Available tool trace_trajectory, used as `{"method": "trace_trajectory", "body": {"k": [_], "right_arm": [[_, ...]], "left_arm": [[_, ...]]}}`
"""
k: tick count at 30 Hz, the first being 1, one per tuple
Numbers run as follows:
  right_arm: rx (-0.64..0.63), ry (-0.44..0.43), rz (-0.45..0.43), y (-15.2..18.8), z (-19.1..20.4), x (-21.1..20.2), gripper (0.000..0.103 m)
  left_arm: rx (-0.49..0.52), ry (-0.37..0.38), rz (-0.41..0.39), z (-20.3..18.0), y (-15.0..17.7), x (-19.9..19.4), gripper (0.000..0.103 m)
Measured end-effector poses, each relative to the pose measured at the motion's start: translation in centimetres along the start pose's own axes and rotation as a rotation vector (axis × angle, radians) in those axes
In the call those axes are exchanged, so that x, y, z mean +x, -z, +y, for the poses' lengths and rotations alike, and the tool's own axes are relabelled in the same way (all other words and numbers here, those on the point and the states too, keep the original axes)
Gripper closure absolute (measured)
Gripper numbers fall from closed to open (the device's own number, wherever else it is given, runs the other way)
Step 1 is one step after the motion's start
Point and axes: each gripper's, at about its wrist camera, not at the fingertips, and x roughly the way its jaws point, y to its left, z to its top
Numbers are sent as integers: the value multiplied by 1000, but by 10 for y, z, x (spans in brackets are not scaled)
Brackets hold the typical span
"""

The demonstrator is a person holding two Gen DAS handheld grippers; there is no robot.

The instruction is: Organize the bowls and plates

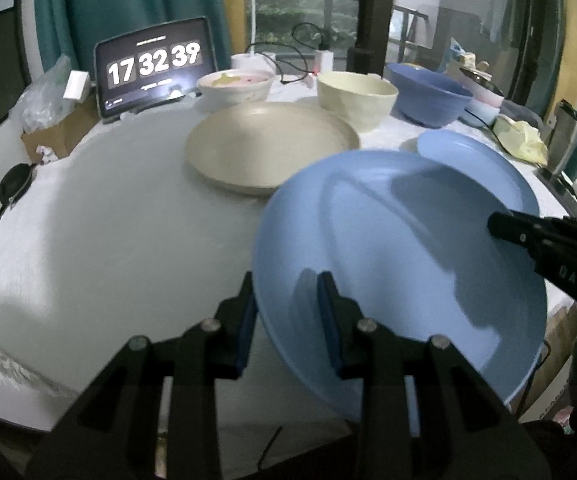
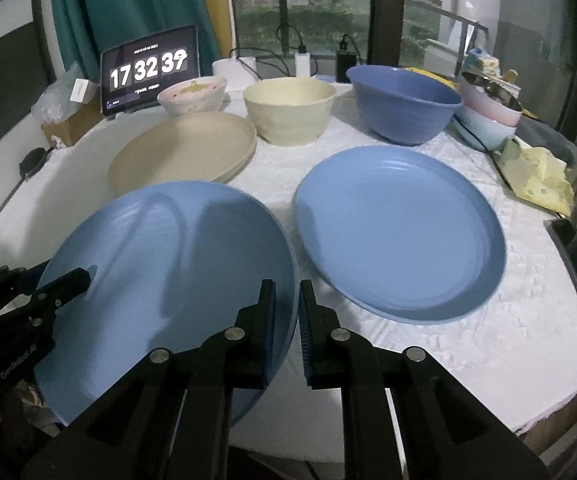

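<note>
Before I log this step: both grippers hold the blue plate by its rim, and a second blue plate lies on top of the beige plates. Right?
Not quite. The second blue plate lies on the white cloth, beside the beige plates, as the right wrist view shows. Both grippers do hold the blue plate by its rim.

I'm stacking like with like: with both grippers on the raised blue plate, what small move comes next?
Probably carry the raised blue plate, pinched by left gripper and right gripper, toward the matching blue plate on the white cloth for stacking.

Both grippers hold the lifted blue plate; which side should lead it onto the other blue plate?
Right gripper, probably: it grips the lifted plate on the rim nearest the resting blue plate. The left gripper holds the far rim.
</note>
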Motion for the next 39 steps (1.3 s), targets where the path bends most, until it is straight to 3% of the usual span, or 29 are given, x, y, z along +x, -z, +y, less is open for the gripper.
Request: {"method": "trace_trajectory", "body": {"k": [18,39], "right_arm": [[66,20,-65,-10,-41,-20,91],[141,3,-76,-29,-99,1,91]], "left_arm": [[65,31,-35,-38,-26,-5,72],[121,31,-11,-84,-63,24,72]]}}
